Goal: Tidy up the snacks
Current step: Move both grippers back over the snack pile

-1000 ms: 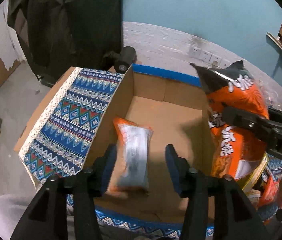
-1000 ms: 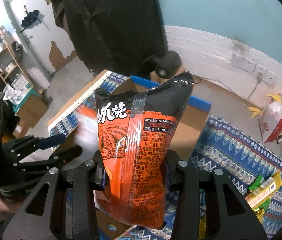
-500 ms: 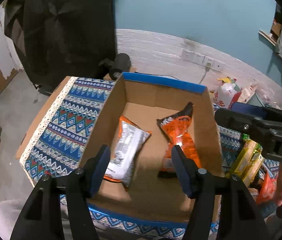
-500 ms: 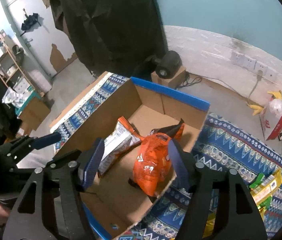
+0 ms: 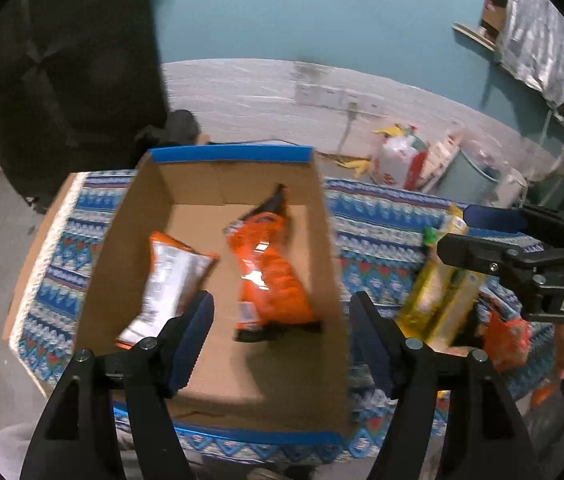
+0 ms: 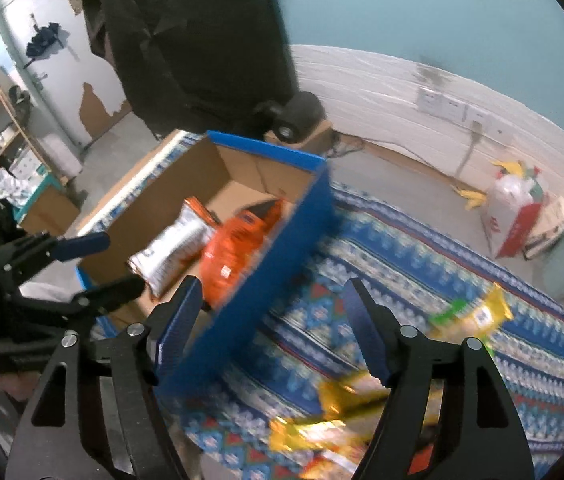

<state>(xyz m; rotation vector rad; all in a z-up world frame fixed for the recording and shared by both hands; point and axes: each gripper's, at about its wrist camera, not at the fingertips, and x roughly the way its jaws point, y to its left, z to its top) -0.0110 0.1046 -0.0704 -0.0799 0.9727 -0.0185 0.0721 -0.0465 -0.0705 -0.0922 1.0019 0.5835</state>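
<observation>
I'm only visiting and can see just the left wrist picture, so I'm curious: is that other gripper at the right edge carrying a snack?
Observer: No. Its own camera shows the right gripper open and empty, over the patterned cloth beside the cardboard box.
Operator: Are more snacks waiting over there?
Observer: Yes. Several blurred yellow packets lie spread on the cloth, below and beside the gripper.
Operator: What does the box look like from outside?
Observer: The outer side wall facing that camera is solid blue, not bare brown like the inside.
</observation>
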